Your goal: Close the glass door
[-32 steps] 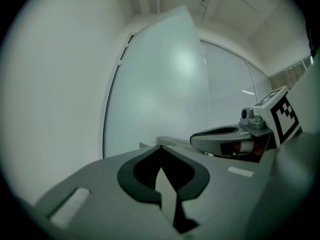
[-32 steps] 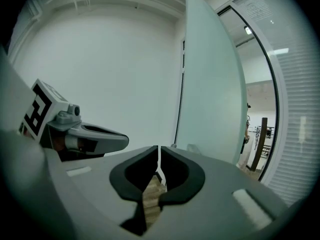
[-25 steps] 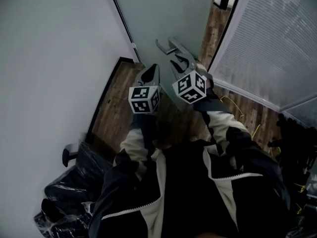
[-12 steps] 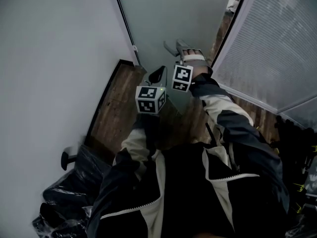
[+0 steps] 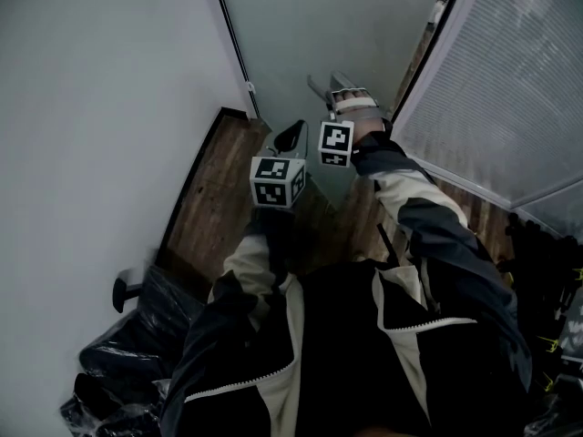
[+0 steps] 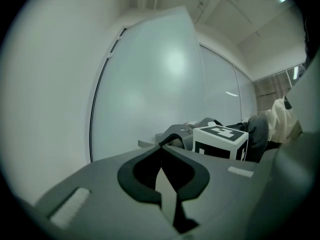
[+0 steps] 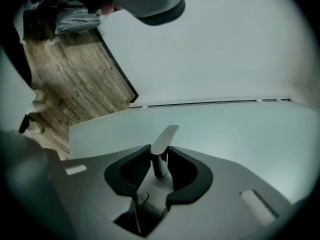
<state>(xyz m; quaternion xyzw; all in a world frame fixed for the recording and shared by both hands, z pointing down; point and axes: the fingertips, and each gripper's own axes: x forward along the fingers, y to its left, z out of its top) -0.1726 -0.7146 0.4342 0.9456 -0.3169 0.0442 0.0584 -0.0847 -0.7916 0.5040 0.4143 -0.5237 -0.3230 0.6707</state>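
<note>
The frosted glass door (image 5: 310, 25) stands ahead, with a metal lever handle (image 5: 319, 87) low on it. My right gripper (image 5: 339, 96) reaches out to that handle. In the right gripper view the jaws have just been closing, and my right gripper (image 7: 159, 156) grips the neck of the lever handle (image 7: 166, 134) against the door pane (image 7: 240, 129). My left gripper (image 5: 299, 127) hangs just short of the door, lower and to the left. Its fingertips meet with nothing between them in the left gripper view (image 6: 161, 146).
A white wall (image 5: 91, 107) with a black skirting (image 5: 187, 189) runs along the left. A ribbed glass partition (image 5: 510, 80) closes the right side. Wooden floor (image 5: 219, 189) lies below. Black plastic bags (image 5: 127, 353) sit at the lower left.
My right gripper has rolled over, moved forward and down to the door handle, and closed on it. The left gripper has stayed about where it was.
</note>
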